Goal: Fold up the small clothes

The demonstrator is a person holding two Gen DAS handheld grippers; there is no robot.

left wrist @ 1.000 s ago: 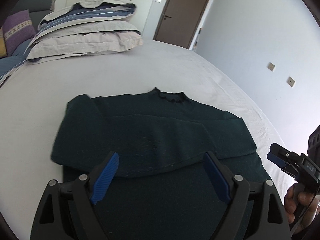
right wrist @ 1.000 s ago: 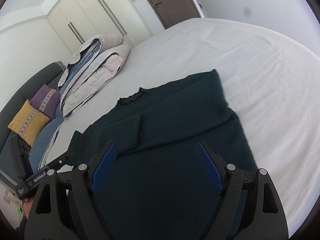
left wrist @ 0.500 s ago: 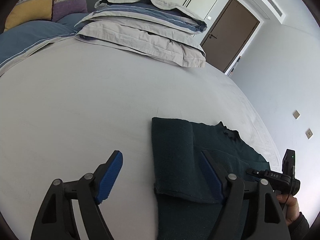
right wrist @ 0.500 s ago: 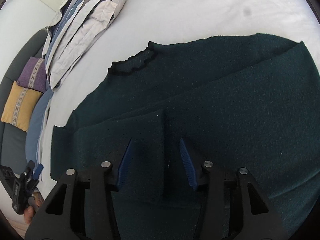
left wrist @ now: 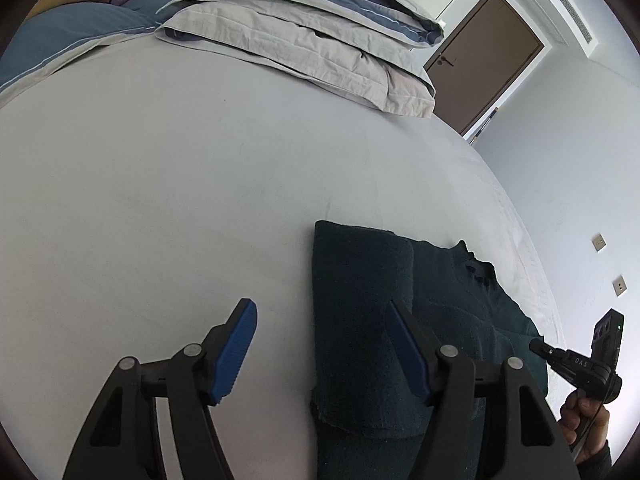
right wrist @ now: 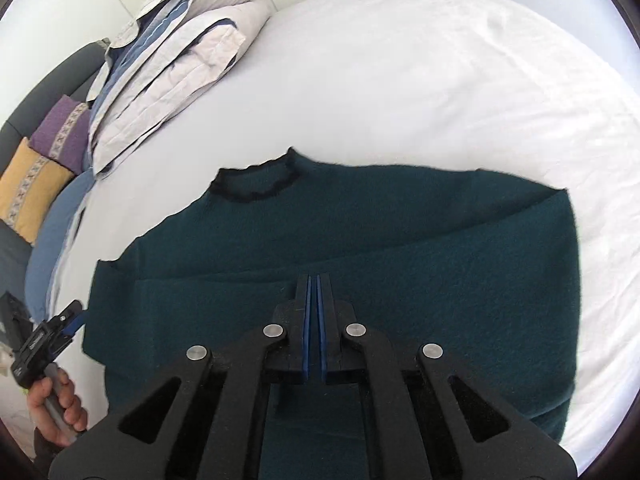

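Observation:
A dark green sweater (right wrist: 400, 240) lies flat on the white bed, collar away from me, both sleeves folded across its front. My right gripper (right wrist: 314, 284) is shut, its tips over the sleeve cuff at the sweater's middle; whether it pinches the cloth cannot be told. It also shows in the left wrist view (left wrist: 538, 348). My left gripper (left wrist: 320, 340) is open and empty, straddling the sweater's left folded edge (left wrist: 360, 320): one finger over bare sheet, one over cloth. It also shows in the right wrist view (right wrist: 66, 316), beside the sweater's left edge.
A stack of folded grey and blue bedding (left wrist: 320, 32) lies at the far side of the bed (left wrist: 160, 200). Yellow and purple cushions (right wrist: 40, 168) sit on a dark sofa at the left. A brown door (left wrist: 484, 76) is beyond.
My right gripper has closed from open to shut over the sleeve cuff at the sweater's middle. My left gripper has swung left to the sweater's left edge and narrowed a little.

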